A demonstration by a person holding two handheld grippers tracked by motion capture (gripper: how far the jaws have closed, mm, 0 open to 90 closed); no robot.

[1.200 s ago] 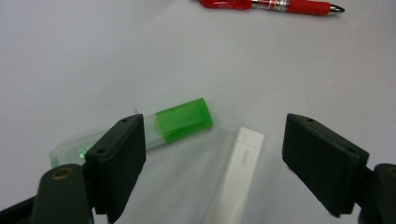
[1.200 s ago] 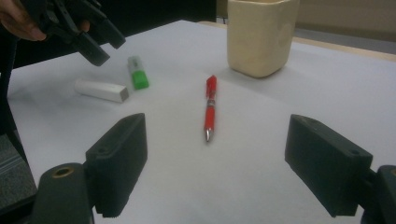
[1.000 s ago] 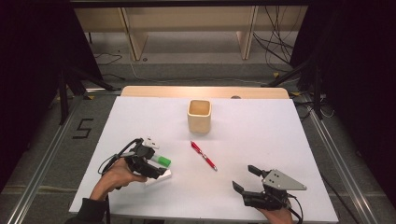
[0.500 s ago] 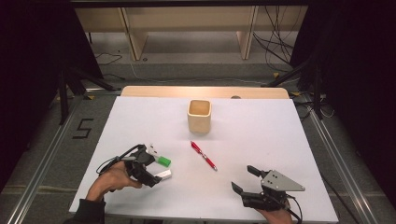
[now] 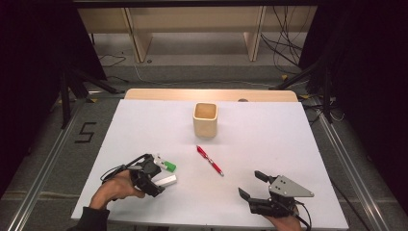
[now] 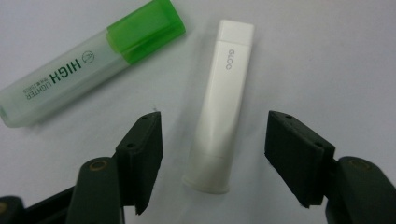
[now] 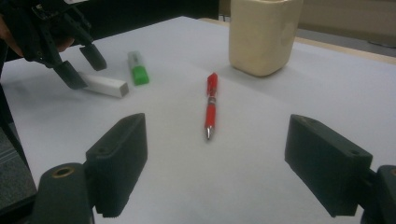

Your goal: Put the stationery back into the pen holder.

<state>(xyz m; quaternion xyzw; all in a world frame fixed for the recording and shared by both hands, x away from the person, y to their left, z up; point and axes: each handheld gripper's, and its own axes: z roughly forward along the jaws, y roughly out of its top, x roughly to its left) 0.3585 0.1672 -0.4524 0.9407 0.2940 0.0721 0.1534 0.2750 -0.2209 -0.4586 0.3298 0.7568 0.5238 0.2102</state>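
Your left gripper [image 6: 215,158] sits low over the near left part of the white table [image 5: 288,144], and its fingers [image 6: 142,154] straddle the wider base end of the white glue stick [image 6: 219,107]. The fingers have just been closing in on it, yet in the left gripper view there is clear table on both sides between each pad and the tube, so they are still released and grip nothing. The glue stick lies flat on the table, its square cap end pointing away from your hand. Just beside it, not touching, lies the green-capped highlighter [image 6: 88,65], flat as well and angled away from the glue stick at the far end.

Your right gripper [image 5: 252,185] rests at the near right edge of the table, fingers [image 7: 119,158] spread wide and holding nothing. In the right gripper view the red pen [image 7: 211,105] lies flat ahead, between the two fingers' lines of sight but well apart from them, its tip toward you. Beyond the pen stands the cream cup [image 5: 205,120], upright near the middle of the far half of the table, apart from everything else.
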